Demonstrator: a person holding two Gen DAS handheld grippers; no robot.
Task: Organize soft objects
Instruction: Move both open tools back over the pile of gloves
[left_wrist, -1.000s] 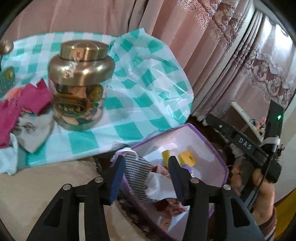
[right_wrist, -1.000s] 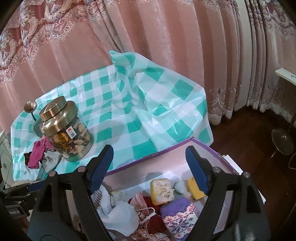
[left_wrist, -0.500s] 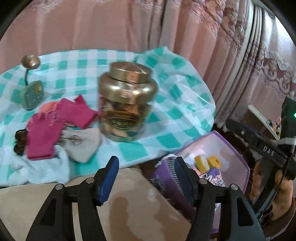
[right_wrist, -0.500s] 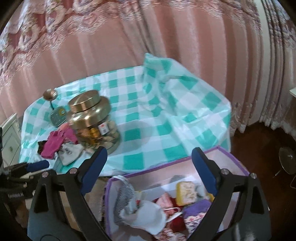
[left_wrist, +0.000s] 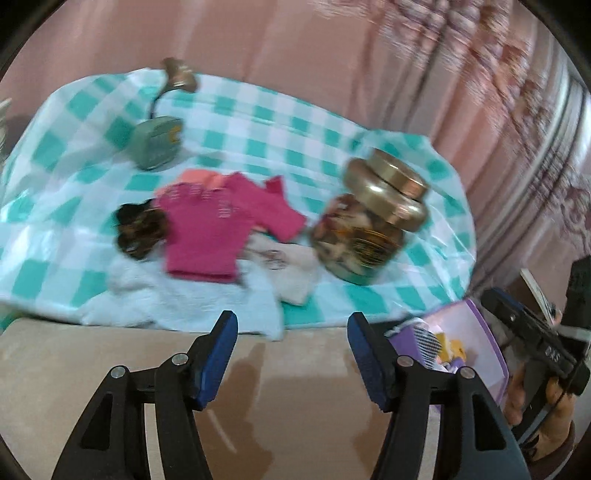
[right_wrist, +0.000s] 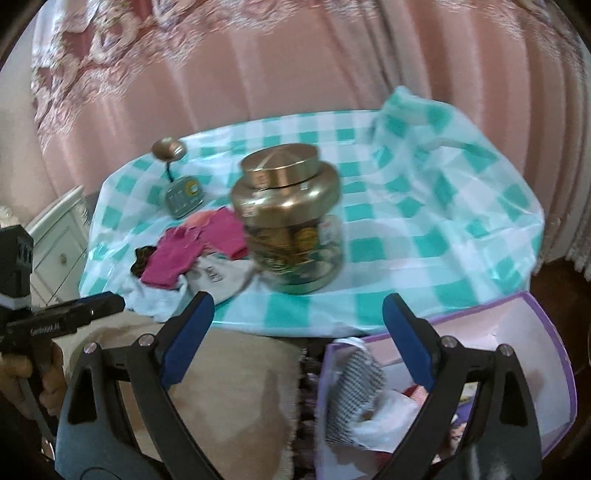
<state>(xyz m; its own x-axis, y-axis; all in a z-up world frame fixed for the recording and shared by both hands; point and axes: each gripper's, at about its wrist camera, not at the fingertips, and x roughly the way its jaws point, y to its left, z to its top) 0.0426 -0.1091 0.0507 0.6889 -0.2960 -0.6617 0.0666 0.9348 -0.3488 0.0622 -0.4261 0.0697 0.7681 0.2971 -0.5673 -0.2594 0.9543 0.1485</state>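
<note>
Both grippers, left gripper and right gripper, stand wide apart and hold nothing. Several soft items already lie in the purple box at lower right; a pile of clothes left of centre awaits on the checked cloth.

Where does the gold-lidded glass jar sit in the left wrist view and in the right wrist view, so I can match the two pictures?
Left wrist view: the jar is right of centre, tilted in the picture, on the checked cloth, right of the pink garment.
Right wrist view: the jar is near the centre, upright, with the pink garment to its left.
Shared landmark: the purple box, low on the right in both.
</note>
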